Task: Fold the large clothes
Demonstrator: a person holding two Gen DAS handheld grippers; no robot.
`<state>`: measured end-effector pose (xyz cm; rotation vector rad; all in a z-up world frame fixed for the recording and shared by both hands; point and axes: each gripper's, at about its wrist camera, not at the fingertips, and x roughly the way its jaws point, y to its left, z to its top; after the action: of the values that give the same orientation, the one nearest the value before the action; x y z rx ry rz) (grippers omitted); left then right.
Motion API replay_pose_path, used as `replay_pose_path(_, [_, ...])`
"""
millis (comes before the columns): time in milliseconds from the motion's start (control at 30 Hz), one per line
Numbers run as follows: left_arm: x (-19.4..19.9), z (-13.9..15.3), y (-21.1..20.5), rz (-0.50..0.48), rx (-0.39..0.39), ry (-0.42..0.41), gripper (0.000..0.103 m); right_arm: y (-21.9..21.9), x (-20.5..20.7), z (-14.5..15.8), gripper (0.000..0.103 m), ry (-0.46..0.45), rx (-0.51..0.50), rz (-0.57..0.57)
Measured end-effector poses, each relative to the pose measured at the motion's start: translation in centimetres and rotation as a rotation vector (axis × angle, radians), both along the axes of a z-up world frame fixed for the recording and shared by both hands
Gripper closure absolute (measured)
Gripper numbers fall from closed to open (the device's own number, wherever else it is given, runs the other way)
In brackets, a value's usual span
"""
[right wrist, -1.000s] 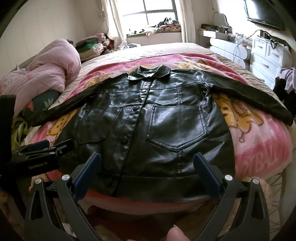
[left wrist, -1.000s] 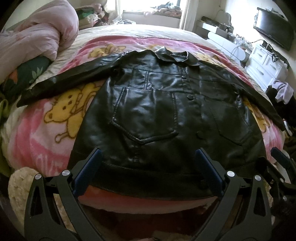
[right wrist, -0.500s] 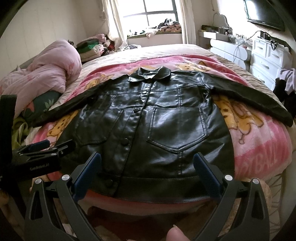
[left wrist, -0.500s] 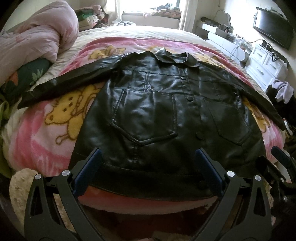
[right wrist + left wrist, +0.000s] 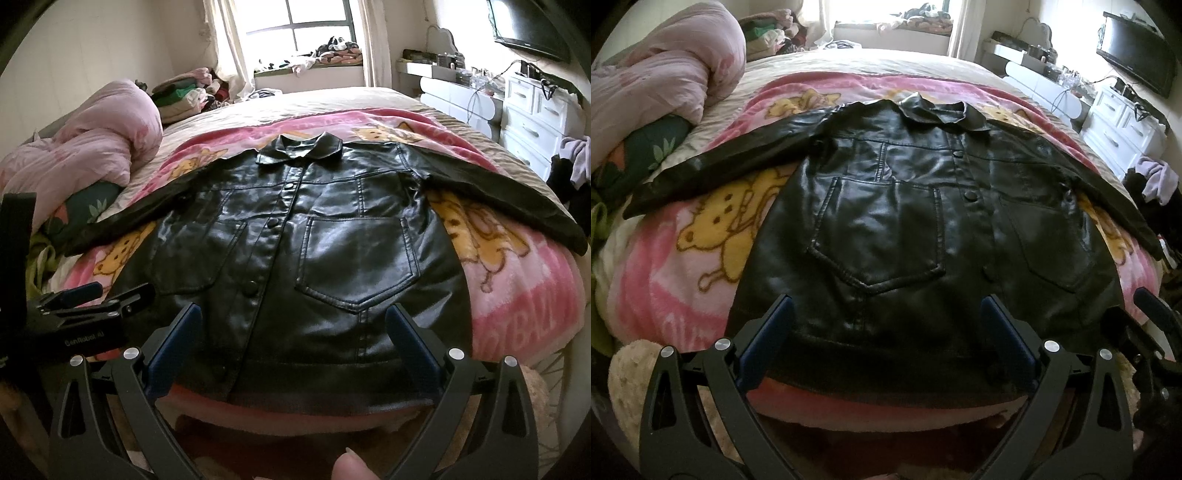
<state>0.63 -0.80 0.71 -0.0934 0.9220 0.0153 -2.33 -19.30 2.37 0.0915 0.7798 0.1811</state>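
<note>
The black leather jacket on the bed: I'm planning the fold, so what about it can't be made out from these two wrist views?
- Black leather jacket, its back: hidden in both views, face down on the pink cartoon blanket.
- Hem corners: covered by the open left gripper and the open right gripper.
- Left sleeve cuff: dark and stretched near the fisheye edge in the left wrist view.
- Pocket contents: not visible.

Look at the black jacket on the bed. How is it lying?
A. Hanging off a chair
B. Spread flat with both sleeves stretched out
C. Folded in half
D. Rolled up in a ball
B: the black jacket lies flat, front up, on the pink blanket, one sleeve reaching out to each side, and neither open gripper touches it.
</note>
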Motion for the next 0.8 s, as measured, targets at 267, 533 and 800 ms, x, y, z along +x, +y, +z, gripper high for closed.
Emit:
replay_pose_path(267, [1.4, -0.2, 0.2, -0.007, 0.001, 0.008, 0.009, -0.1, 1.3, 0.1, 0.004, 0.005, -0.003, -0.019])
replay_pose_path(533, [4.0, 0.5, 1.0, -0.007, 0.001, 0.001, 0.009, -0.3, 3.4, 1.2, 0.004, -0.014, -0.001, -0.033])
replay_pose_path(800, [7.2, 1.3, 1.5, -0.008, 0.000, 0.006, 0.009, -0.1, 6.9, 2.6, 0.004, -0.028, 0.011, -0.024])
